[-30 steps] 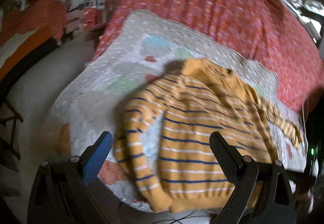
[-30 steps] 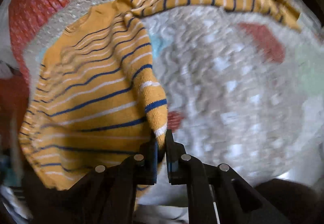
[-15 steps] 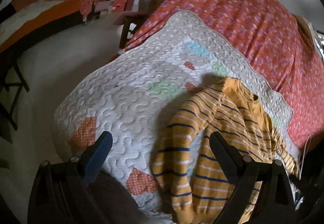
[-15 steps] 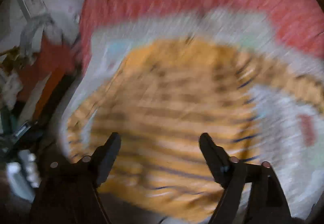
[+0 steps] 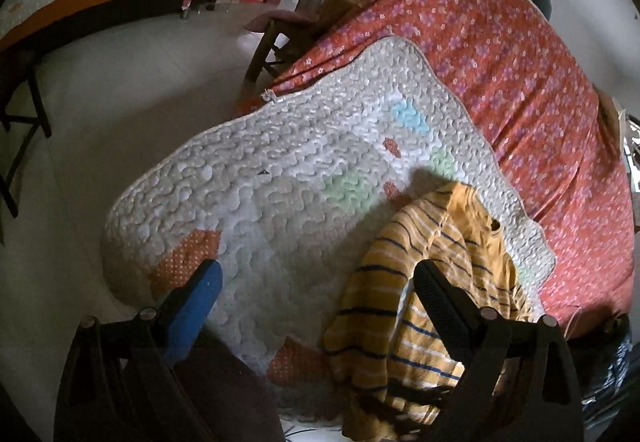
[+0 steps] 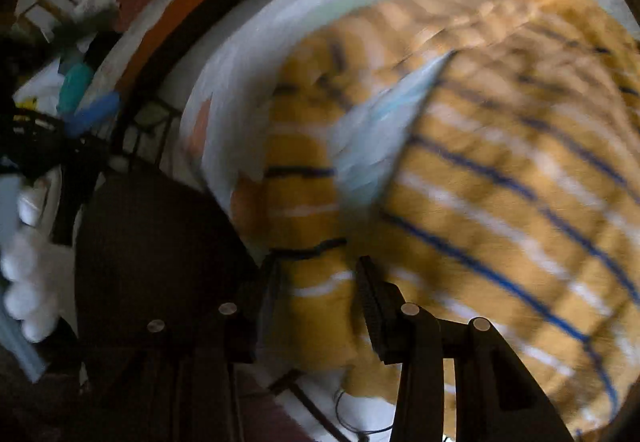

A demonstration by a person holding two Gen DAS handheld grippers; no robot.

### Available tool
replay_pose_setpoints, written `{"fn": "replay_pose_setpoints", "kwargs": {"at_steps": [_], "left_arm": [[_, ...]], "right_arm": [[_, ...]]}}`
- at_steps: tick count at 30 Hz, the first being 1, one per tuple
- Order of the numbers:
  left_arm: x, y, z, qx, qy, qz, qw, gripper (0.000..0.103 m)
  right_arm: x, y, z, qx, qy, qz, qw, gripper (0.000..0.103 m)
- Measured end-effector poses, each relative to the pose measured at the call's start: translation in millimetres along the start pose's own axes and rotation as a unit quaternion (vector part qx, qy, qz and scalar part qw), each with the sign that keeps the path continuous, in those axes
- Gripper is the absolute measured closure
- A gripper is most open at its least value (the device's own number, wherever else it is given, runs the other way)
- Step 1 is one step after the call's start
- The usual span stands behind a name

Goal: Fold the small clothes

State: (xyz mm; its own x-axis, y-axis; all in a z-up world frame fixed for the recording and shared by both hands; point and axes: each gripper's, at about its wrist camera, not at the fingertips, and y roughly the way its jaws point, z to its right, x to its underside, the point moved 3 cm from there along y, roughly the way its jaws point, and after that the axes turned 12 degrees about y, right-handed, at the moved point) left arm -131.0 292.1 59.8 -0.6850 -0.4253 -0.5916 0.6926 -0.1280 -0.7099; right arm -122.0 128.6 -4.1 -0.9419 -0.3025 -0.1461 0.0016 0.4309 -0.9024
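1. The right tongs [image 6: 316, 282], which pinched the sleeve a second ago and then let go, now straddle the other sleeve, jaws part-spread; grip uncertain through blur.
2. The left tongs [image 5: 316, 282] stay spread, empty.
3. The sweater [image 5: 432, 282] lies right of them on the quilt [image 5: 260, 202].
4. One sleeve seems folded; the second comes next.

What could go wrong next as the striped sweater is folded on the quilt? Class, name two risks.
1. The yellow striped sweater lies at the near edge of the quilt, so a tug might drag it off.
2. The right hand-held gripper straddles a sleeve with its jaws apart; closing there may pinch one layer only. The left hand-held gripper is open and steadies nothing.
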Motion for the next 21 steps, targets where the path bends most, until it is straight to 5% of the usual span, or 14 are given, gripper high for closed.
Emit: {"fn": "replay_pose_setpoints", "kwargs": {"at_steps": [3,6,11,16,21], "left_arm": [[-2.5,0.5,-4.7,0.006,-0.006,0.001,1.0000,0.007],[-4.6,1.4,-9.3,0.010,-0.011,-0.003,0.9999,0.007],[-12.1,-5.3,-10.5,0.006,-0.006,0.006,0.9999,0.007],[-19.1,-4.3,6.2,0.011,0.020,0.008,0.9997,0.007],[-26.4,14.1,38.2,0.038,0.048,-0.013,0.9981,0.007]], "right_arm": [[-6.2,9.3,-12.5,0.032,-0.019,-0.016,0.999,0.093],[-19.6,-20.4,-24.9,0.042,-0.040,0.019,0.998,0.095],[-62.0,-139.4,-19.1,0.083,-0.060,0.155,0.983,0.095],[-80.8,-223.3,64.6,0.196,0.009,0.228,0.954,0.095],[-86.6,-208.5,197.7,0.310,0.137,0.162,0.927,0.089]]}}
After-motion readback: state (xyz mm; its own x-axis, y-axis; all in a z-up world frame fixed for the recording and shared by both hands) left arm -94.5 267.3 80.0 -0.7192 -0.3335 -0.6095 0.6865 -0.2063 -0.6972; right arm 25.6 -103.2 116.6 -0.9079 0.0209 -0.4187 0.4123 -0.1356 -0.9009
